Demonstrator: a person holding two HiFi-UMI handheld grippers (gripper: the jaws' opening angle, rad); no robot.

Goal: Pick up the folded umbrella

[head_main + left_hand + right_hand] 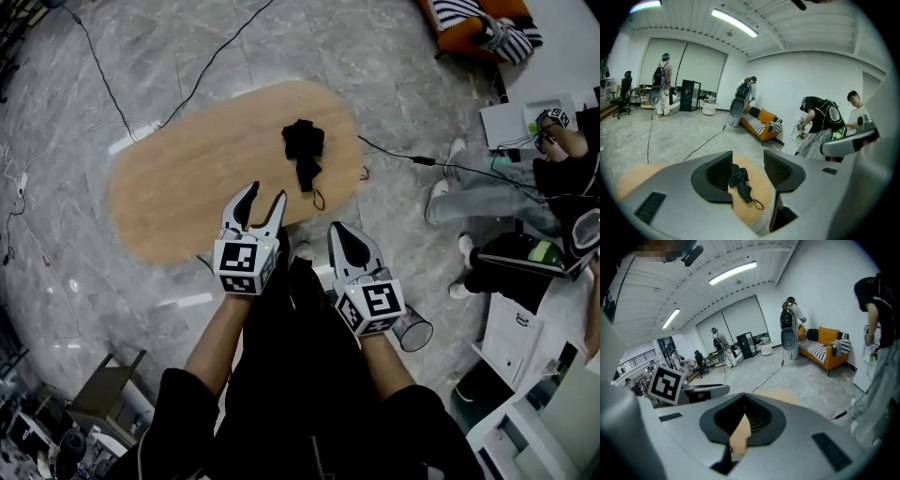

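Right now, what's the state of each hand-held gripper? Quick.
Left hand-held gripper: open, empty; the folded umbrella lies ahead on the table, untouched.
Right hand-held gripper: closed, holding nothing.

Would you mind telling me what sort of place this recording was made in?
Probably an open-plan lab or studio workspace: cables trail over the polished stone floor, an office chair stands at the far left, and several people wear backpacks.

Grey left gripper (pixel 265 194), matching right gripper (pixel 340 229), black pads (pixel 718 174), square-marker cubes (pixel 246 267), apparently black sleeves (pixel 178 405)
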